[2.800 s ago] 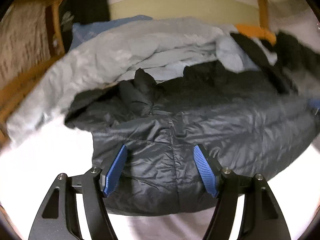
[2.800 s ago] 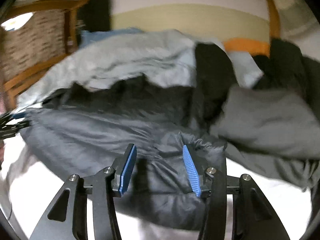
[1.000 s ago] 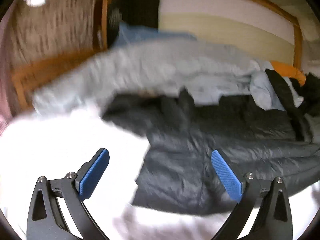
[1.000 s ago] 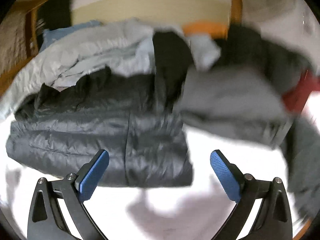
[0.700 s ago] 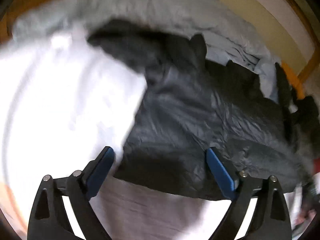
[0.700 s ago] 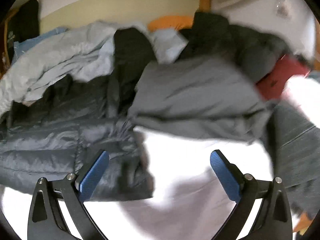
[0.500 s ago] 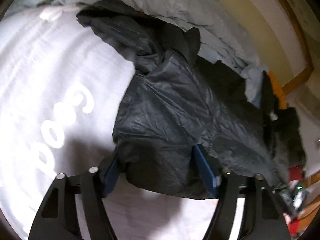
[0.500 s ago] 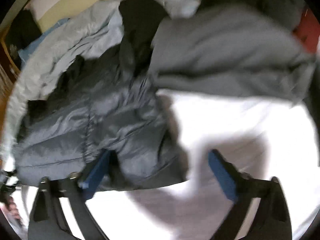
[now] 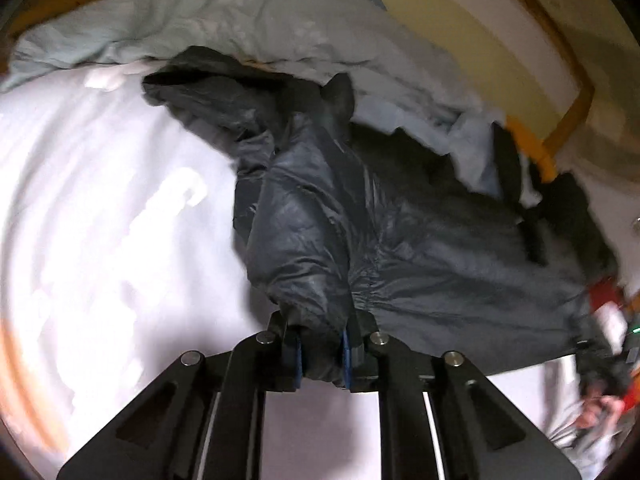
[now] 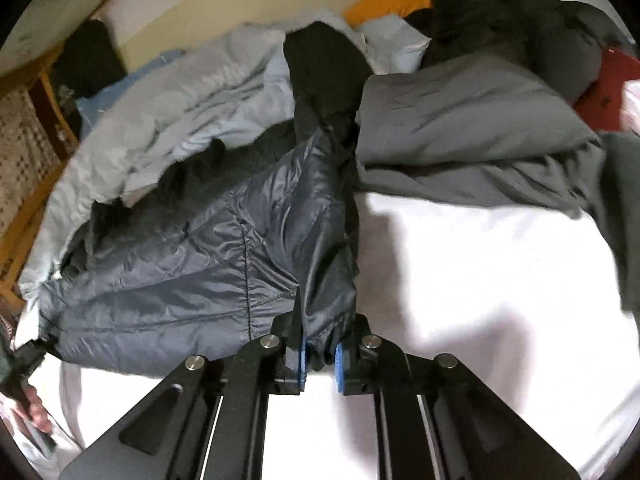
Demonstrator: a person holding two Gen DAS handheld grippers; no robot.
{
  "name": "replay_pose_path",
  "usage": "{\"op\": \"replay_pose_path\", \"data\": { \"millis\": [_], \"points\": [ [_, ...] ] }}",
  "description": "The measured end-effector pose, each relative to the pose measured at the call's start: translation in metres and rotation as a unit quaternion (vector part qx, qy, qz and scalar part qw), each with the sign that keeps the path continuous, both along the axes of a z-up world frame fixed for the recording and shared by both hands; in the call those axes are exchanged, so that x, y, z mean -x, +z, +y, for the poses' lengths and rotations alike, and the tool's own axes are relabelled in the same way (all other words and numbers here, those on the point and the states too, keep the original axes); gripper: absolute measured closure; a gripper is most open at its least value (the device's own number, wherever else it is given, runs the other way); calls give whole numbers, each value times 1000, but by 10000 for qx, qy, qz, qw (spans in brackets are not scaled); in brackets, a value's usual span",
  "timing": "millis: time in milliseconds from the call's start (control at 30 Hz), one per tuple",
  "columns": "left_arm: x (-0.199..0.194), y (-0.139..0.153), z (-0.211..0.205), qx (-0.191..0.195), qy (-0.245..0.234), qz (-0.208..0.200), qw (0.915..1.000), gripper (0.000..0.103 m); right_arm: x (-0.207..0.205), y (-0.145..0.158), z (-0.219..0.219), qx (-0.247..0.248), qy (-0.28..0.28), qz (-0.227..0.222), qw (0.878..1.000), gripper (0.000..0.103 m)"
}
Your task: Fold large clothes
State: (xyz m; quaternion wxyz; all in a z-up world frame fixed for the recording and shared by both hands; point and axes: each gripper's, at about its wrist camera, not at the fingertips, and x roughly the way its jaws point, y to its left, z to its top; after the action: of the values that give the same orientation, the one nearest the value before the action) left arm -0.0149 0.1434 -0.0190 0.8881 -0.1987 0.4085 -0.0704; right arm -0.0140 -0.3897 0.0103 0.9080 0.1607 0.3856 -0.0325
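A: What fills the view?

B: A white sheet (image 9: 100, 240) over the bed, from 6 to 9 o'clock in the left view. A pale quilt (image 9: 248, 24) is heaped along 12 o'clock.

A: And the jacket?

B: The dark puffer jacket (image 9: 440, 256) lies on the sheet at centre, running toward 3 o'clock in the left view. In the right view it spreads from centre to 9 o'clock, with a grey garment (image 10: 472, 120) at 1 o'clock.

A: The grippers?

B: The left gripper (image 9: 320, 354), at 6 o'clock, is narrow, its jaws closing with a bunched jacket corner between the blue pads (image 9: 346, 356). The right gripper (image 10: 319, 360), also at 6 o'clock, is narrow too, closing on the jacket's other corner.
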Motion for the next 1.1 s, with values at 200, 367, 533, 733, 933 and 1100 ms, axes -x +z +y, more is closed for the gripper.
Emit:
{"op": "replay_pose_path", "data": {
  "millis": [200, 367, 533, 733, 933, 1100],
  "points": [
    [35, 4, -4, -361, 235, -80, 9990, 86, 58, -15, 24, 410, 282, 173, 9986, 92],
    [36, 19, -28, -1281, 297, -483, 9901, 72, 56, -8, 29, 818, 137, 111, 9965, 83],
    [60, 42, -31, -1946, 520, -1407, 9694, 42, 68, 0, 13, 800, -201, -141, 9965, 68],
    [63, 77, -56, -2117, 4, -2024, 9561, 35, 75, 37, 13, 1065, -263, -832, 9905, 46],
    [38, 117, -86, -1852, -175, -2321, 9547, 32, 46, 79, 22, 1411, -170, -1156, 9831, 28],
    [-5, 145, -114, -1978, -241, -2428, 9494, 32, 2, 102, 34, 1766, -11, -1231, 9766, 28]
  ]
}}
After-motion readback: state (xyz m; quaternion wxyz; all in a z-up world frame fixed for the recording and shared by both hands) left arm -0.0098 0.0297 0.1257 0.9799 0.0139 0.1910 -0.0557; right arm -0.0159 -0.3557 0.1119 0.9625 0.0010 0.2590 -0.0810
